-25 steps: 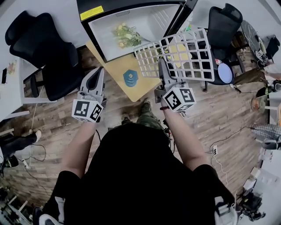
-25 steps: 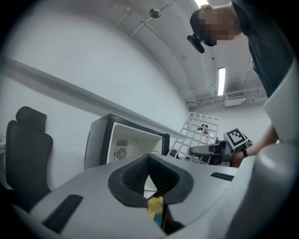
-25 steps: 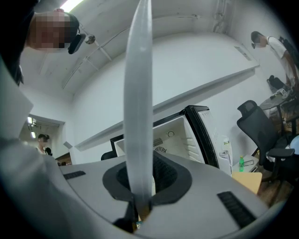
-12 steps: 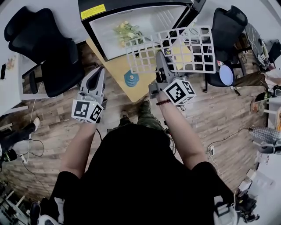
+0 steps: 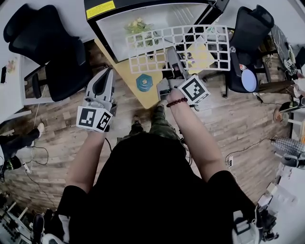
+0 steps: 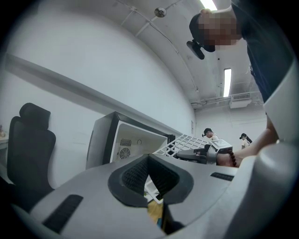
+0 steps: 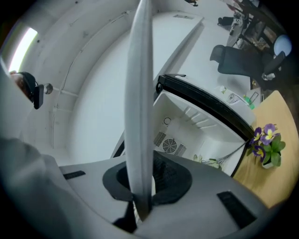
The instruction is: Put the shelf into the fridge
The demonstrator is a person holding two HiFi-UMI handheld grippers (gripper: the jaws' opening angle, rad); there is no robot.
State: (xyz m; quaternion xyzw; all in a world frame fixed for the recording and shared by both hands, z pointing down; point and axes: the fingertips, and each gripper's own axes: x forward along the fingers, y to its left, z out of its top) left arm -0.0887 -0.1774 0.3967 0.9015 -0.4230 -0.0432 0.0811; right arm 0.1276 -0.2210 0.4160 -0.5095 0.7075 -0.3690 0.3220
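Note:
A white wire shelf hangs level in front of the open black fridge, its far edge over the fridge's white inside. My right gripper is shut on the shelf's near edge; in the right gripper view the shelf shows edge-on between the jaws, with the fridge behind it. My left gripper is lower left, apart from the shelf, shut and holding nothing. The left gripper view shows the fridge, the shelf and the right gripper off to the right.
A yellow wooden table stands before the fridge with a blue object on it. A pot of flowers sits at the fridge opening. Black office chairs stand at left and right. Cables lie on the wood floor.
My right gripper has carried the shelf left and farther toward the fridge opening, and the shelf has turned level. The left gripper has barely moved.

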